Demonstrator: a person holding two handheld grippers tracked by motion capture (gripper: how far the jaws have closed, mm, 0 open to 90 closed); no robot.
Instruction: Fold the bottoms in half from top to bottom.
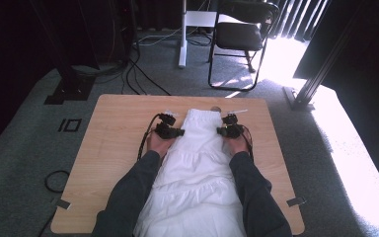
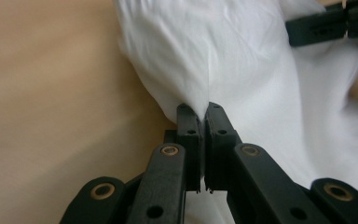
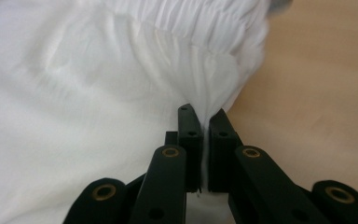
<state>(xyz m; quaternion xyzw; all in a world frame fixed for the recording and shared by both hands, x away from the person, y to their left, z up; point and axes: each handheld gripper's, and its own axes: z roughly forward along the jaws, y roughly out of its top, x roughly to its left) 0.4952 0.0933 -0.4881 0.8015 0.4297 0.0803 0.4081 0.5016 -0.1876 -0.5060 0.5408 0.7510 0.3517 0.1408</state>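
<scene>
Spread lengthwise on the table [image 1: 113, 123]: white skirt [image 1: 197, 163]. Left claw [image 2: 203, 112] and right claw [image 3: 204, 116] clamped on opposite side edges below the waistband [image 3: 186, 18]. Grasp apparently secured; next, likely an even lift or fold, both sides together.

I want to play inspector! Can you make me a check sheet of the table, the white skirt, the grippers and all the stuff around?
Surface: wooden table, light grain, with taped tabs at its near corners.
Job's things: white tiered skirt lying flat down the middle, gathered waistband at the far end.
Clutter: a small item behind the waistband, too small to tell.
Grippers: left gripper shut on the skirt's edge near the waist; right gripper shut on the opposite edge.
Cables: a black cable loops back from each gripper; more cables run over the floor.
Surroundings: grey carpet, black folding chair, white stand leg, dark curtains, bright sunlight at right.
</scene>
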